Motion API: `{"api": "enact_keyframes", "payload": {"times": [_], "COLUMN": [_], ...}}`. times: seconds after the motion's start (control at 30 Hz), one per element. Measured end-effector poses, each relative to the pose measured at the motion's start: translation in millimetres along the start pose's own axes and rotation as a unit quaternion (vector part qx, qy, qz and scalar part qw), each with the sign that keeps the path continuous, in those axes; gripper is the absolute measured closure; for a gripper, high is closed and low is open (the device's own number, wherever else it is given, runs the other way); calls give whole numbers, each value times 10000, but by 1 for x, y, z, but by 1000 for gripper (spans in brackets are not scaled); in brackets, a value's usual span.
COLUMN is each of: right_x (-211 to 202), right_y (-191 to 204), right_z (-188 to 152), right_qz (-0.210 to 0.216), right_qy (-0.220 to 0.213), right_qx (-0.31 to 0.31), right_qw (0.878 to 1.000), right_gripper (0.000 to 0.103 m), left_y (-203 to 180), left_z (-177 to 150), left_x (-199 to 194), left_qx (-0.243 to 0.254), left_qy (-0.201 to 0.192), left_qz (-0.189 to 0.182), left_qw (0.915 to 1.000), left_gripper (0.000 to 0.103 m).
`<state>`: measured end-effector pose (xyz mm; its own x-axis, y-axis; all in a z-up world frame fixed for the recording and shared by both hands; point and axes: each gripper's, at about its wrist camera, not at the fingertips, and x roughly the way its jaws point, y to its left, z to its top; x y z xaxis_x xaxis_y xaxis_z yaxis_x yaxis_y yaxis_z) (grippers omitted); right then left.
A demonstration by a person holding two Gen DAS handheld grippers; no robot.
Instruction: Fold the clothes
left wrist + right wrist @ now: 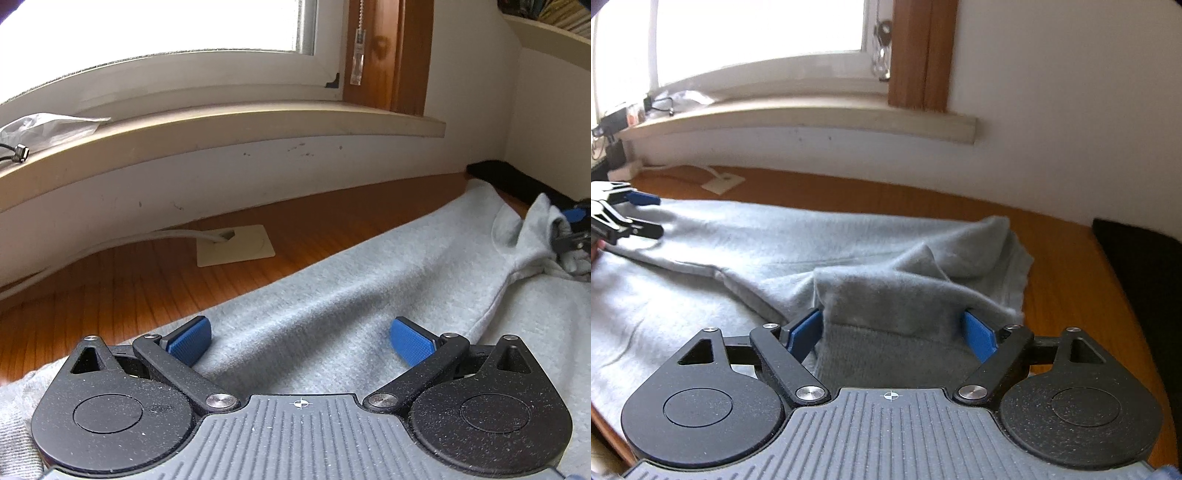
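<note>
A light grey garment (332, 288) lies spread over the wooden table (110, 280). In the left wrist view my left gripper (301, 332) hovers low over its flat part, open, with nothing between the blue pads (192, 338). At the right edge of that view my right gripper (572, 229) sits by a raised bunch of the cloth. In the right wrist view the garment (738, 240) forms a hump that stands between the wide-spread jaws of my right gripper (892, 325); the cloth brushes the pads (803, 330) loosely. My left gripper (646, 214) shows at the far left, at the garment's other end.
A white floor plate (236, 245) with a grey cable sits on the table near the wall. A black object (1137, 258) lies at the table's right end, close to the cloth. The window sill (221, 129) above carries a plastic bag (48, 125) and small cables.
</note>
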<state>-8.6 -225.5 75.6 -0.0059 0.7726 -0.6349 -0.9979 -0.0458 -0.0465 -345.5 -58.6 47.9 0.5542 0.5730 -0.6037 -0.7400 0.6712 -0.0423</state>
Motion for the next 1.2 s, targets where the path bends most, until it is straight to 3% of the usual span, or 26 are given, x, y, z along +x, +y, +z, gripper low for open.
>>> {"api": "enact_keyframes", "payload": {"times": [0.1, 0.2, 0.27, 0.33, 0.57, 0.8, 0.93, 1.1, 1.2], "right_x": [4, -5, -14, -28, -116, -251, -301, -318, -308], "right_y": [-5, -12, -17, -23, -49, -73, -76, -84, -86], "right_z": [-3, -4, -4, -3, -12, -32, -49, -63, -59], "right_qz": [4, 98, 58, -78, -921, -1910, -2223, -2339, -2307], "right_qy": [82, 37, 0, -107, -812, -1724, -2013, -2122, -2051], "right_qx": [131, 270, 367, 447, 566, 670, 734, 885, 849], "right_qw": [9999, 9996, 9993, 9989, 9908, 9640, 9511, 9447, 9474], "right_gripper": [28, 48, 77, 94, 95, 95, 95, 95, 95], "left_y": [1, 4, 5, 5, 5, 6, 8, 8, 9], "left_z": [0, 0, 1, 0, 0, 0, 0, 0, 0], "left_x": [0, -1, 0, 0, 0, 1, 1, 2, 2], "left_qx": [-42, -106, -134, -142, -171, -193, -233, -255, -266], "left_qy": [-13, -20, -15, -19, -13, -6, -13, -8, -11], "left_qz": [-39, -91, -113, -124, -97, -85, -83, -94, -100], "left_qw": [10000, 9999, 9998, 9998, 9998, 9998, 9997, 9996, 9996], "left_gripper": [0, 0, 0, 0, 0, 0, 0, 0, 0]}}
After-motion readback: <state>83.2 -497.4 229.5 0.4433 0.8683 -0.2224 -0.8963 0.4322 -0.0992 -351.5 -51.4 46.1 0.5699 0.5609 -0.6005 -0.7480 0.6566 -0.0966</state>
